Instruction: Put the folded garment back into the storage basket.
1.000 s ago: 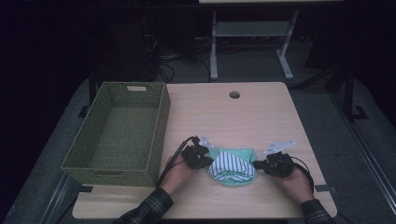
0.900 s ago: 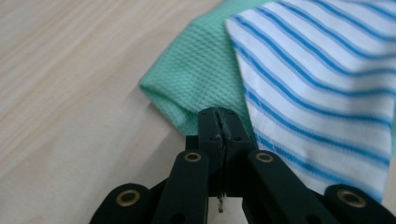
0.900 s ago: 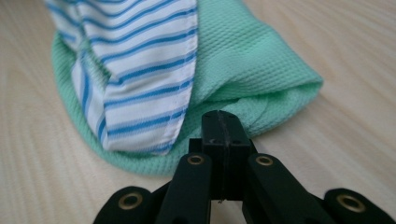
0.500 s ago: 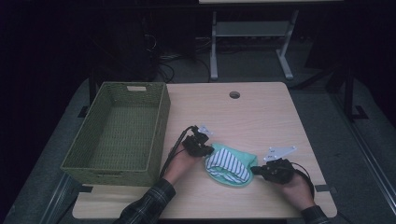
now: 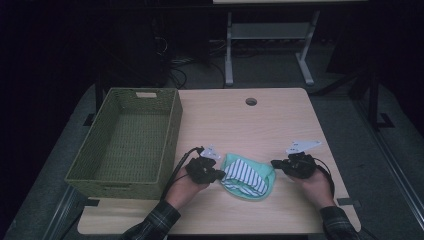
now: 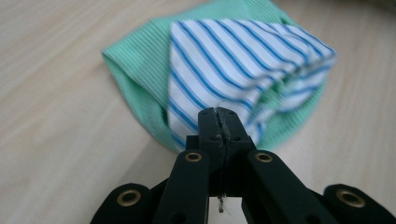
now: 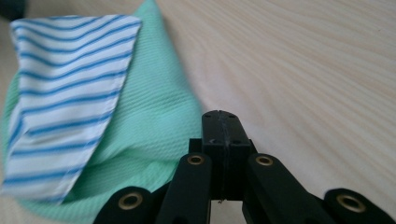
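Where the cloth sits: folded bundle of cloth (image 5: 247, 176) lies flat on the tabletop (image 5: 240, 125), toward the 6 o'clock edge, well apart from the woven basket (image 5: 170, 130) out at 9 o'clock.
Make-up: a green ribbed layer (image 6: 135, 60) underneath, and a white layer with blue stripes (image 6: 224, 51) folded over it.
Left gripper: left gripper (image 5: 217, 175) is at the cloth's 9 o'clock, fingers pressed fully together, tip right at the striped edge. Whether a sliver of hem is nipped between them, I cannot tell.
Right gripper: right gripper (image 5: 275, 163) is at the cloth's 3 o'clock, fingers closed tight on nothing, tip over bare wood just beside the green edge.
Handling: looks light, soft and floppy. It should sag and unfold if lifted by one point, and the smooth striped layer may slide off the ribbed one. Nothing fragile here.
Where to grip: my call is to pinch through both layers at a folded edge, one gripper at 9 and one at 3 o'clock, so the fold stays together.
High view gives: the whole layout of basket, both hands and the cloth between them.
Left gripper view gives: left gripper (image 6: 219, 114) close up, and the open pocket where the striped fold lifts off the green.
Right gripper view gives: right gripper (image 7: 220, 116) beside the green ribbed weave (image 7: 154, 116), with the striped flap (image 7: 65, 84) lying as a flat triangle.
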A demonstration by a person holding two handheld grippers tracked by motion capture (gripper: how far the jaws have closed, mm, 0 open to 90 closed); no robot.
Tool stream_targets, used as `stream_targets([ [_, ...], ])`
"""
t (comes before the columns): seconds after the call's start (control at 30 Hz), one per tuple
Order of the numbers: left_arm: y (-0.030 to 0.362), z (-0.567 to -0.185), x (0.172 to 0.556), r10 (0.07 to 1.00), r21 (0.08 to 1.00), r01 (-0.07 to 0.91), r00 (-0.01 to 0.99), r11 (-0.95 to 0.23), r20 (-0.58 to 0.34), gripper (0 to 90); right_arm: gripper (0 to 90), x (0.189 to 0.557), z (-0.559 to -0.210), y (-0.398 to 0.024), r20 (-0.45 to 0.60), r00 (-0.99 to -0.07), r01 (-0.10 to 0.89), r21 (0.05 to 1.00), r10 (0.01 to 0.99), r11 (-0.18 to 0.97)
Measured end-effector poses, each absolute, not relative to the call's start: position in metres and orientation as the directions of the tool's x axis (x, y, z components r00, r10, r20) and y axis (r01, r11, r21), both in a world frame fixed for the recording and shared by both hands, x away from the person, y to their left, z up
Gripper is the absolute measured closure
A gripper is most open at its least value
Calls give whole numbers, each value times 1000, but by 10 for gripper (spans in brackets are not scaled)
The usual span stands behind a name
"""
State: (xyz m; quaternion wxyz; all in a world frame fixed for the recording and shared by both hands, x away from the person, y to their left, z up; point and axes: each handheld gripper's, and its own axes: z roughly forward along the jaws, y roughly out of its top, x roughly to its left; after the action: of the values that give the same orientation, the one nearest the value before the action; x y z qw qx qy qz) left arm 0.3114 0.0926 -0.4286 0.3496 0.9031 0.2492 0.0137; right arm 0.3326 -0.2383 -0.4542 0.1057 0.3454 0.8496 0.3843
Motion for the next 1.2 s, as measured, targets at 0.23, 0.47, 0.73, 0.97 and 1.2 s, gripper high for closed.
stream_targets([
  [0.23,83,-440,289,397,620,426,897,-659,-194,886,900,353,-462,-232,94,-730,524,713,677,466],
  [0.47,68,-450,293,387,592,409,906,-695,-171,887,899,352,-468,-228,95,-742,530,689,664,494],
  [0.73,71,-451,314,426,592,434,890,-680,-162,888,900,338,-466,-230,103,-759,524,683,643,509],
  [0.97,74,-450,333,470,595,443,874,-671,-120,889,899,325,-465,-230,114,-777,513,684,619,519],
  [1.2,72,-447,342,482,605,437,871,-665,-100,876,899,313,-464,-228,115,-792,500,685,600,529],
])
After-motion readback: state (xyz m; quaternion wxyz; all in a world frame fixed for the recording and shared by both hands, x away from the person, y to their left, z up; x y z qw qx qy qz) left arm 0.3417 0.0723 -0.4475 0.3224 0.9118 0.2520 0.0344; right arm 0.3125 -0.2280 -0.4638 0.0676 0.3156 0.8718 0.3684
